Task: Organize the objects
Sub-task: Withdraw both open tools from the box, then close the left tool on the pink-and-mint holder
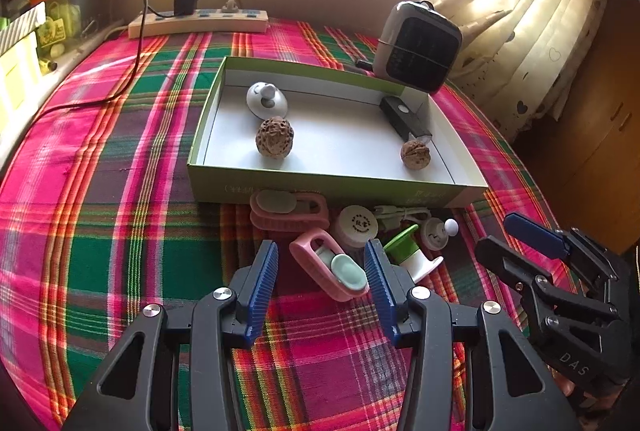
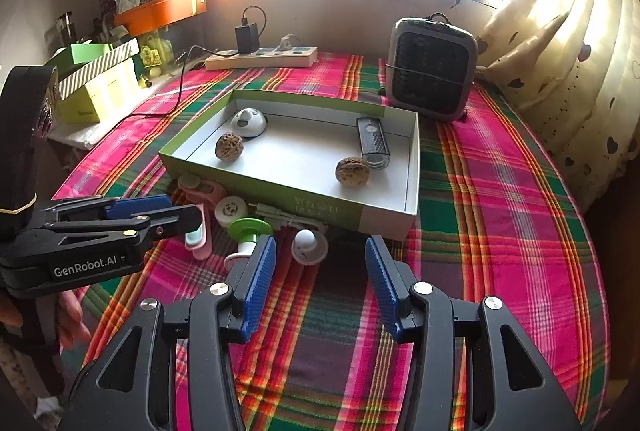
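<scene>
Now the left gripper (image 1: 322,269) has its fingers spread wide around a pink clip (image 1: 328,267), not touching it. Beside it, the right gripper (image 2: 320,265) gapes empty. Beyond, the green box (image 1: 320,187) holds two walnuts.

left gripper (image 1: 322,263) open — over pink clip (image 1: 326,267) | box (image 1: 320,183) behind — two walnuts inside

Black tongs (image 1: 322,271) with 2 ribbed blue pads (image 1: 264,277), silver screws, white "GenRobot.AI" lettering.
</scene>
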The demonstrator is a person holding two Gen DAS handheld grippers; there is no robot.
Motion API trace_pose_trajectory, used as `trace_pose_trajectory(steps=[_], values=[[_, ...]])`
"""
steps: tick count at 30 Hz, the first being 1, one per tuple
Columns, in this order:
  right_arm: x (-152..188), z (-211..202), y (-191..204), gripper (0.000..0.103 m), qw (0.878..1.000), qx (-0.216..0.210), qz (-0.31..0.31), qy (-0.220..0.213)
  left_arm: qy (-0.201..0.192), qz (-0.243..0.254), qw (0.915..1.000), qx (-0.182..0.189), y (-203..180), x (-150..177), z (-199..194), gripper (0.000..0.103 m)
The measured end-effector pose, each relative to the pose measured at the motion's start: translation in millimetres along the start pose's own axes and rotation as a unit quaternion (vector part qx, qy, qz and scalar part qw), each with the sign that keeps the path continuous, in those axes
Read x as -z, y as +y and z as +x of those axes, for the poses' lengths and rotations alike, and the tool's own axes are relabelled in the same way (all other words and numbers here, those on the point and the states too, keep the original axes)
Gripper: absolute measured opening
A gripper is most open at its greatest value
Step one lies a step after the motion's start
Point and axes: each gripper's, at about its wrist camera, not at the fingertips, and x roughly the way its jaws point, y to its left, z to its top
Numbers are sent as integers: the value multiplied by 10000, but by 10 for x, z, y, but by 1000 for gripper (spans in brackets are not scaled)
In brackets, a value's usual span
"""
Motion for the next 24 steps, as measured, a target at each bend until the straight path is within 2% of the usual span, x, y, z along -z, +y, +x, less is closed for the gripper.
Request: trace_pose_trajectory(steps=[6, 14, 20, 24], values=[[52, 24, -35, 48, 9999, -86, 90, 56, 245, 62, 9996, -83, -54, 32, 116, 44], [77, 40, -54, 48, 9997, -233, 54, 62, 278, 162, 9986, -426, -88, 8, 160, 44], [82, 105, -8, 48, 9986, -509, -12, 142, 300, 264, 9976, -573, -100, -4, 171, 44], [84, 149, 34, 48, 9975, -676, -85, 188, 259, 400, 9955, -817, -90, -5, 176, 43]])
